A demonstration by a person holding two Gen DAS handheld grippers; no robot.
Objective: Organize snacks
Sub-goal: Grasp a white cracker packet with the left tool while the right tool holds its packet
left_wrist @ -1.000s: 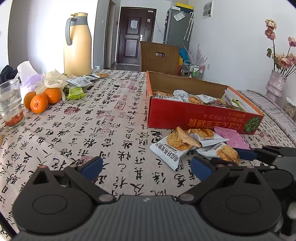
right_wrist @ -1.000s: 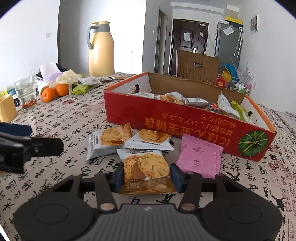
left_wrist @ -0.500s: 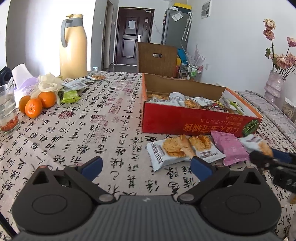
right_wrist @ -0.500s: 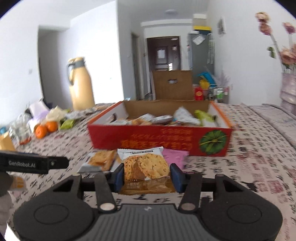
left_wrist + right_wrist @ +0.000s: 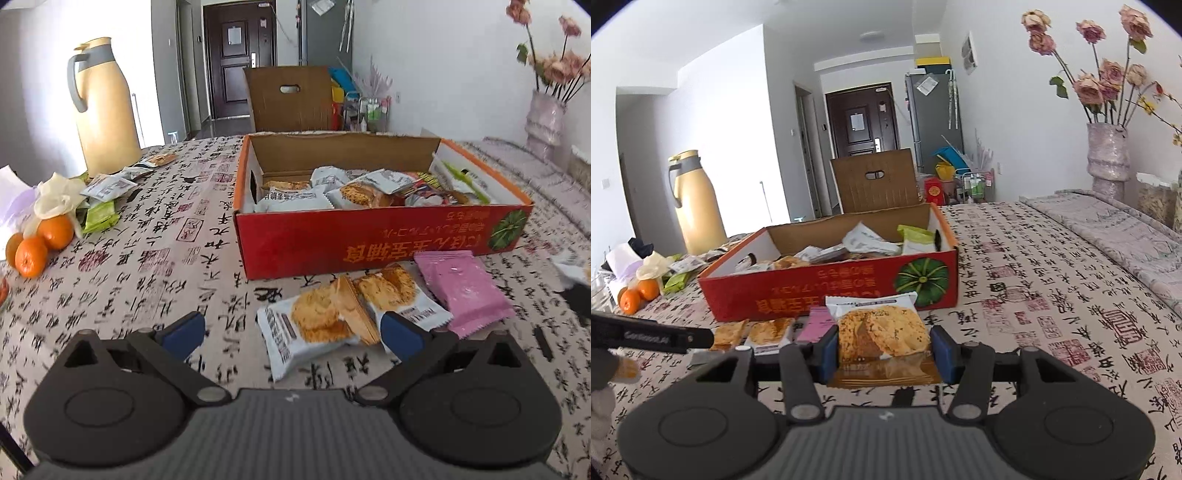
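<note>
My right gripper (image 5: 884, 350) is shut on a cookie packet (image 5: 882, 330) and holds it above the table, in front of the red cardboard box (image 5: 827, 291). The box (image 5: 369, 243) holds several snack packets. My left gripper (image 5: 291, 334) is open and empty, low over the table. Just ahead of it lie two cookie packets (image 5: 314, 325) and a pink packet (image 5: 461, 291) in front of the box. These also show in the right wrist view, cookie packets (image 5: 768, 332) and pink packet (image 5: 814, 326). The right gripper shows blurred at the right edge of the left wrist view (image 5: 576, 288).
A yellow thermos jug (image 5: 103, 107) stands at the far left. Oranges (image 5: 40, 243), green and white packets (image 5: 103, 199) and tissue lie at the left. A vase of flowers (image 5: 1106, 155) stands at the far right. A brown box flap (image 5: 291, 98) rises behind the red box.
My right gripper has lifted the cookie packet off the table and swung right. My left gripper has moved closer to the two cookie packets in front of the box.
</note>
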